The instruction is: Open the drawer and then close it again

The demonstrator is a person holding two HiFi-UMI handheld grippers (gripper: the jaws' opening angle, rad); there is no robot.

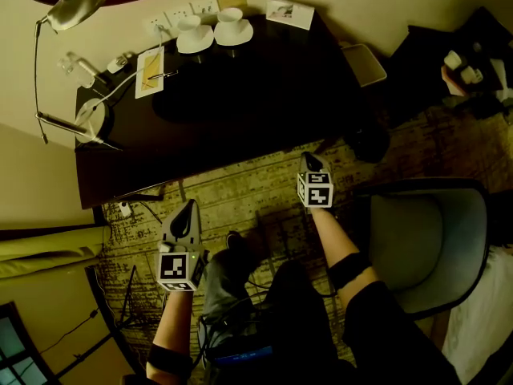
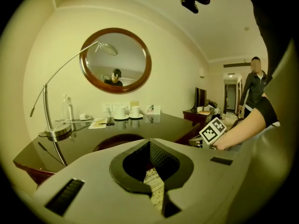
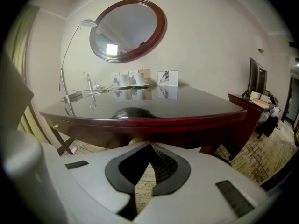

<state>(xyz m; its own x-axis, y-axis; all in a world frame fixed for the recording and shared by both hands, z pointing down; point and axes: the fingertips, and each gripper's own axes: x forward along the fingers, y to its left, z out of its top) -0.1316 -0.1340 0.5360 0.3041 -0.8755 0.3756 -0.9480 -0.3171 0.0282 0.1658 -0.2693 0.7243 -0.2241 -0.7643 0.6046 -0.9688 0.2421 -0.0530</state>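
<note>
The surface [image 1: 256, 95] is a dark, glossy desk standing against a pale wall. Two white cups [image 1: 231, 16] on saucers are sitting at its back edge, just beside a row of wall sockets [image 1: 180, 14]. A notepad [image 1: 150, 70] with a pen is lying to their left, and a folded card [image 1: 290, 12] is standing to their right. A chrome arc lamp [image 1: 92, 119] is resting on the left end, with its head reaching up toward a round mirror [image 3: 128, 29] with a wooden frame. Patterned carpet [image 1: 240, 191] is covering the floor. A grey chair [image 1: 425, 239] is standing to the right of the person.

The drawer [image 3: 140, 133] is sitting closed in the dark red front rail under the top. It is straight ahead of the right claw [image 3: 140, 181]; its seams cannot be made out.

The left claw [image 1: 190, 208] is hovering over the carpet short of the surface, with its jaws pressed together on nothing. The right claw is likewise closed and empty, and is pointing at the front rail without touching it. A second person [image 2: 254, 85] is standing in a far doorway.
</note>
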